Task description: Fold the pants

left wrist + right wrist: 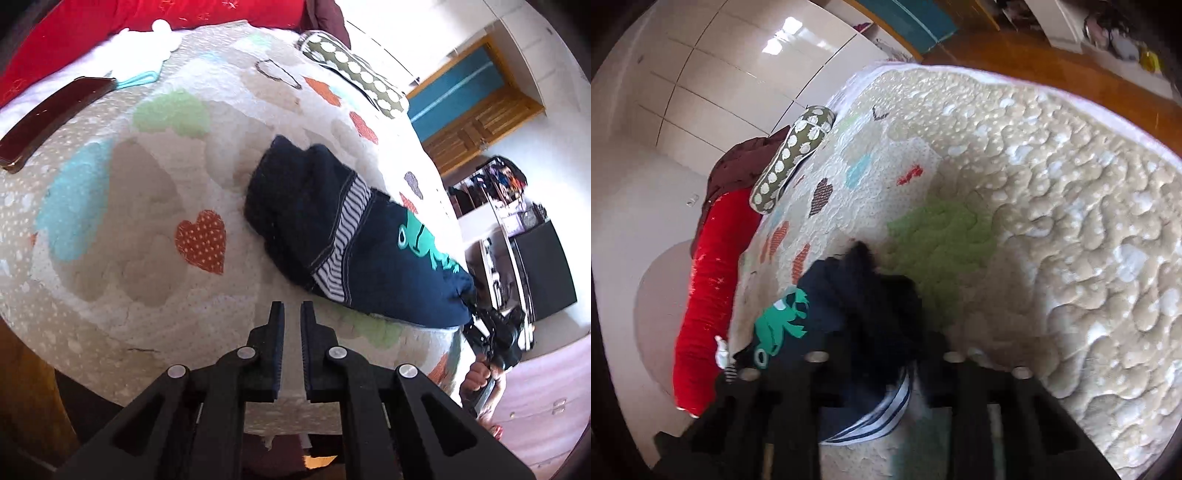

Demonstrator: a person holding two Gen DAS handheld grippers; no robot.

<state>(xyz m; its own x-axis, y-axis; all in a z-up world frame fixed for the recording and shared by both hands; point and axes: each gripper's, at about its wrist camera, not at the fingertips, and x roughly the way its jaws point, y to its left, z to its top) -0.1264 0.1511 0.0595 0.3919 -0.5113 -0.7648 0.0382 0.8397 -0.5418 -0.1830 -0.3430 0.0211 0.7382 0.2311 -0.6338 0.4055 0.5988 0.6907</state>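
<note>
Dark navy pants [314,206] with a striped band [347,236] and a green frog print [417,236] lie bunched on the quilted bed cover [129,184]. My left gripper [292,304] hovers just short of them near the bed's front edge, shut with nothing between its fingers. At the pants' far right end a person's hand [480,376] holds my right gripper [491,325]. In the right wrist view, my right gripper [882,332] is shut on a fold of the pants [871,295]. The cloth hides its fingertips, and the frog print [775,325] sits to the left.
A dark brown flat case [51,110] lies at the left of the bed. A red pillow [74,33], white cloth [140,55] and a polka-dot cushion [354,70] line the far side. Beyond the bed's right edge stand wooden cabinets [480,122] and cluttered shelves [498,192].
</note>
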